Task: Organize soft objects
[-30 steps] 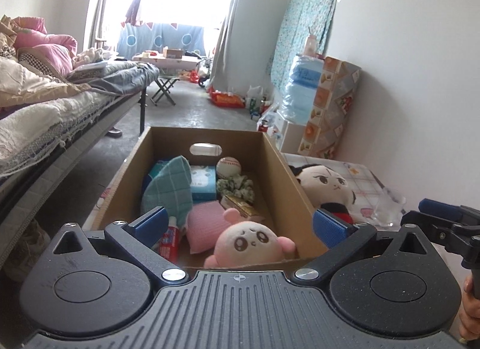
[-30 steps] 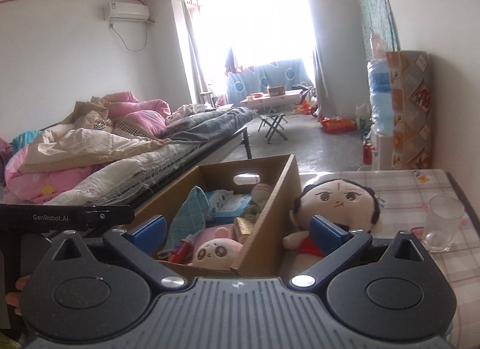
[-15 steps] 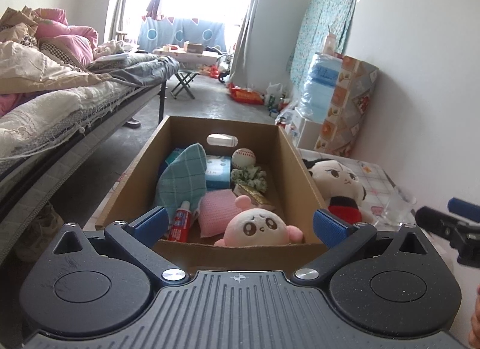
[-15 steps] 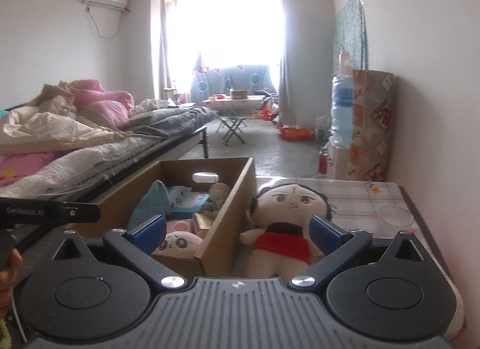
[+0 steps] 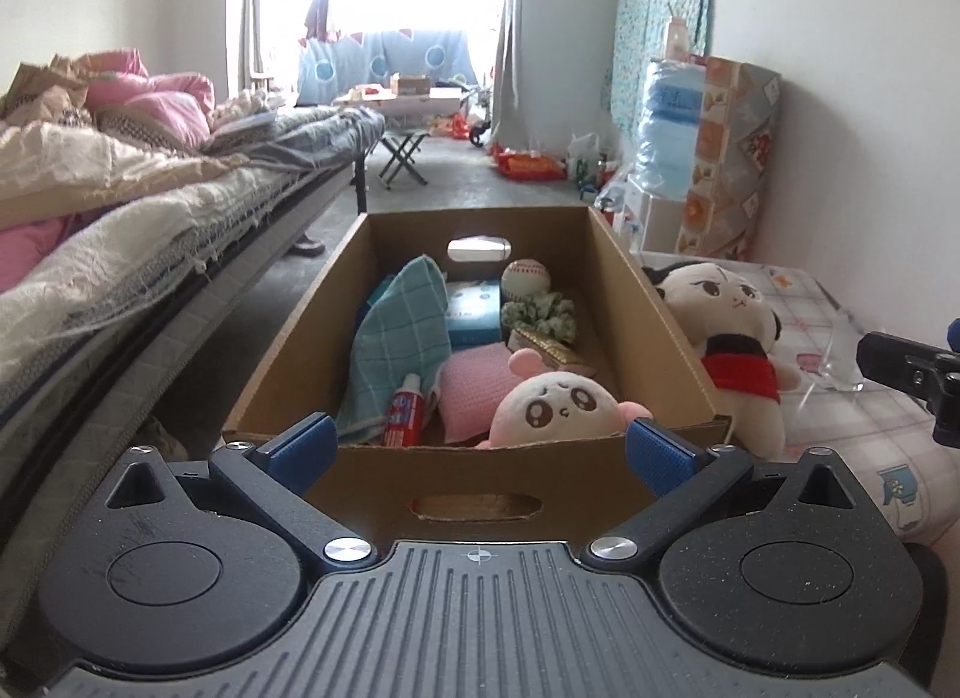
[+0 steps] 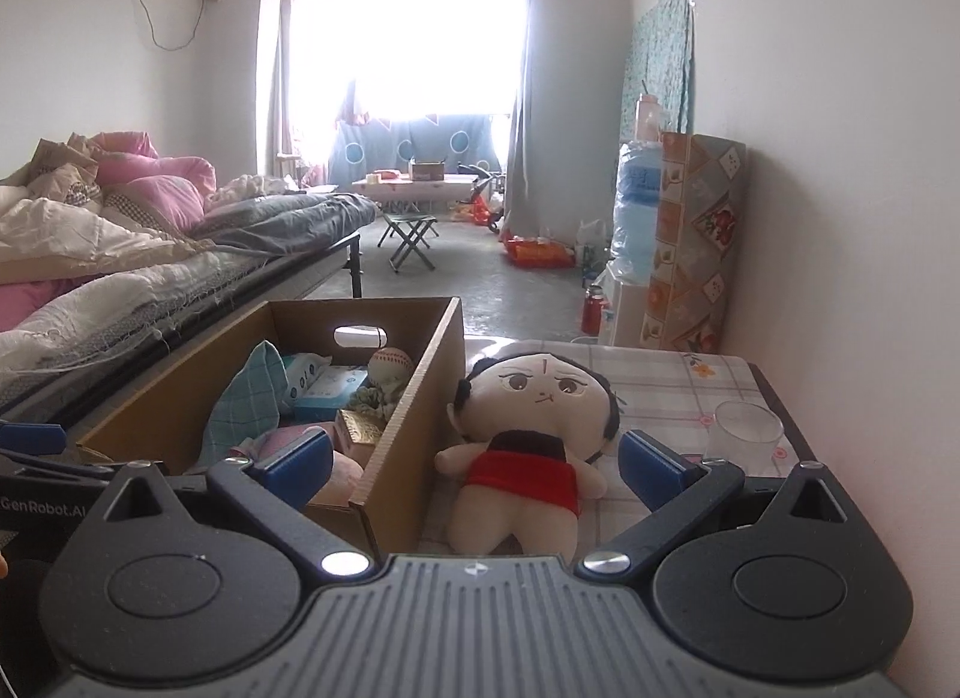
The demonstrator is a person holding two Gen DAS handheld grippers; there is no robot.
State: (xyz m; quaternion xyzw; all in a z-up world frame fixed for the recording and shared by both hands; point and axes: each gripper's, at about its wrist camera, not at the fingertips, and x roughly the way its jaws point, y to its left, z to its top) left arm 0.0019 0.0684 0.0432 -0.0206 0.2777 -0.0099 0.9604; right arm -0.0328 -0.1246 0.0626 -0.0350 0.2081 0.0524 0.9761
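A cardboard box [image 5: 648, 302] [image 6: 414, 398] sits on the table, holding a pink round plush [image 5: 558, 407], a teal checked cloth [image 5: 402, 338] [image 6: 252, 398], a pink cloth [image 5: 471, 383], a baseball [image 5: 525, 278], a tissue pack [image 5: 474, 308] and a red tube [image 5: 405, 410]. A doll in a red top [image 6: 534, 428] [image 5: 726, 332] lies on the tablecloth just right of the box. My left gripper [image 5: 480, 452] is open at the box's near wall. My right gripper [image 6: 474, 464] is open, the doll lying ahead between its fingers, untouched.
A clear glass [image 6: 747, 434] stands on the checked tablecloth [image 6: 672, 386] right of the doll. A bed with piled bedding [image 5: 120, 206] runs along the left. A water bottle [image 5: 669, 134] and a patterned panel [image 6: 696, 242] stand at the right wall.
Both grippers pulled back from the box; its near wall and handle slot now show in the left wrist view. The right gripper shifted right, centring the doll between its fingers.
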